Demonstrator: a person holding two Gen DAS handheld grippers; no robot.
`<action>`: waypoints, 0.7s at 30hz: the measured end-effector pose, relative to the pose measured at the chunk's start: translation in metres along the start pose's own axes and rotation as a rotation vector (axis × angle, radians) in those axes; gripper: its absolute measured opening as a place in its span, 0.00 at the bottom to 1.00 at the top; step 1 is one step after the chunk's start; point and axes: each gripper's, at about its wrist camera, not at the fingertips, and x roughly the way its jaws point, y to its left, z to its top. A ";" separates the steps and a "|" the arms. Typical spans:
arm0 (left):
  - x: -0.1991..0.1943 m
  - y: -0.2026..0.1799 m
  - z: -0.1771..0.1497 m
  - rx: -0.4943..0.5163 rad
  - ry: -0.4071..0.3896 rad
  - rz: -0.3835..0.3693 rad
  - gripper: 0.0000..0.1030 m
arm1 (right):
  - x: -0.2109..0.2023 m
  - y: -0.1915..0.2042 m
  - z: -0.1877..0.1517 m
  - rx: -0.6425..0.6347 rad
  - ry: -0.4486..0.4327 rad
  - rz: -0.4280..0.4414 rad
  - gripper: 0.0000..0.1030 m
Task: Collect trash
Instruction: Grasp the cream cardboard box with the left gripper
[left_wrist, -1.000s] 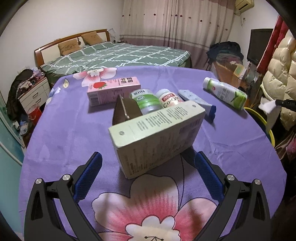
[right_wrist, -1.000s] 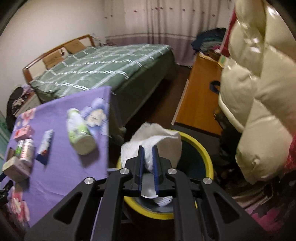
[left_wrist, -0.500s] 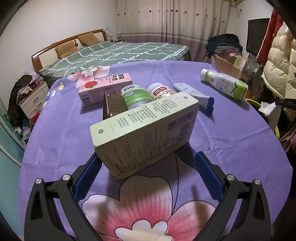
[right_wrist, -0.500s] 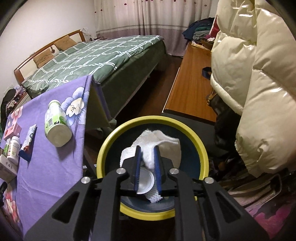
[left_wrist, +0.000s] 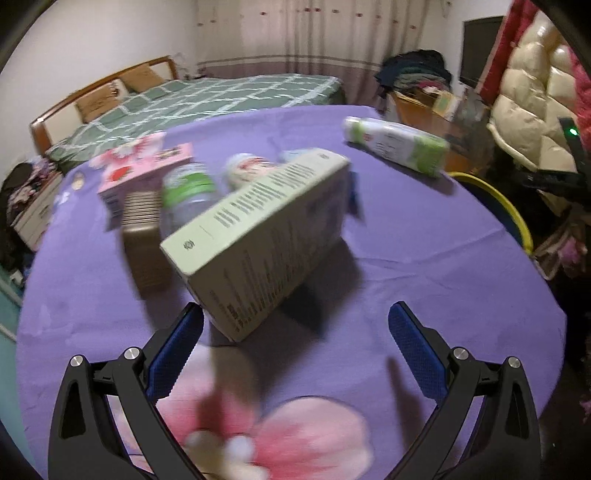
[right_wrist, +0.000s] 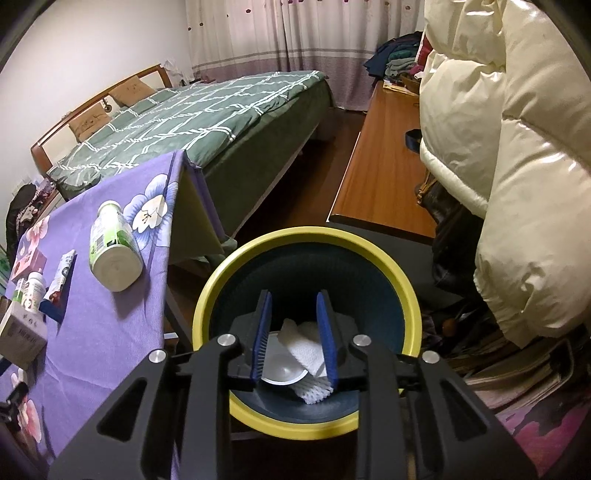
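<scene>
My right gripper (right_wrist: 293, 314) hangs over the yellow-rimmed bin (right_wrist: 413, 295) with its jaws opening. A white crumpled tissue (right_wrist: 304, 349) lies loose at the bin's bottom beside a white lid (right_wrist: 279, 365); the pads do not press on it. My left gripper (left_wrist: 295, 328) is wide open above the purple floral tablecloth (left_wrist: 424, 258). A pale green carton (left_wrist: 262, 236) lies tilted just ahead of its fingers, untouched. Behind the carton are a pink box (left_wrist: 147, 170), two small bottles (left_wrist: 192, 192) and a brown item (left_wrist: 144, 251). A green-and-white bottle (left_wrist: 395, 146) lies at the far right.
The bin's rim (left_wrist: 513, 214) shows past the table's right edge. A cream puffy jacket (right_wrist: 498, 166) hangs close on the right. A wooden desk (right_wrist: 384, 170) and a green-checked bed (right_wrist: 207, 122) stand behind. A tube box (right_wrist: 61, 280) lies on the cloth.
My right gripper's jaws have parted and the tissue has dropped from them into the bin. My left gripper has shifted across the table, with the carton now more to the right in its view.
</scene>
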 end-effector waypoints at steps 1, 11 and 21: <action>0.002 -0.006 0.001 0.007 0.005 -0.023 0.95 | 0.000 0.000 0.000 0.001 0.000 0.002 0.24; -0.013 -0.021 0.014 0.009 -0.030 -0.031 0.95 | 0.004 0.004 -0.002 -0.011 0.002 0.024 0.24; -0.005 0.001 0.054 -0.008 -0.067 0.032 0.92 | 0.009 0.009 -0.003 -0.023 0.014 0.036 0.24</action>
